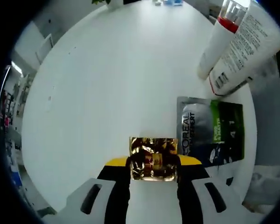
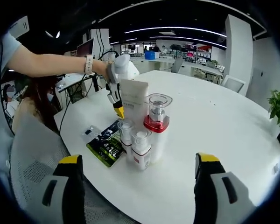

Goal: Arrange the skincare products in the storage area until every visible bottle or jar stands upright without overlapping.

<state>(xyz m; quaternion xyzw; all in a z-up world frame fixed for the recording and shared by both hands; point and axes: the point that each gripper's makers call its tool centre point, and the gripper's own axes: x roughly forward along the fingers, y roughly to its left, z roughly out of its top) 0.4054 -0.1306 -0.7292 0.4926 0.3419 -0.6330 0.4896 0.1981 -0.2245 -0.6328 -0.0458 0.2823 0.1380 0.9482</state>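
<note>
Four white containers already stand upright in a tight cluster on the round white table (image 2: 224, 126): a tall tube (image 2: 133, 100), a red-collared pump bottle (image 2: 157, 122) and two small clear-capped bottles (image 2: 141, 148). Left is the small gold foil-wrapped jar (image 1: 153, 158) clamped in the left gripper (image 1: 154, 163), just beside the flat dark sachet (image 1: 211, 130); the right gripper (image 2: 137, 179) hangs wide apart, empty.

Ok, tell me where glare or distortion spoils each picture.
Left gripper view: the gold box held in the fingers throws mirror glints, and fisheye bends the table edge. Right gripper view: ceiling strip lights flare, the far office is soft, the bottles sharp.
</note>
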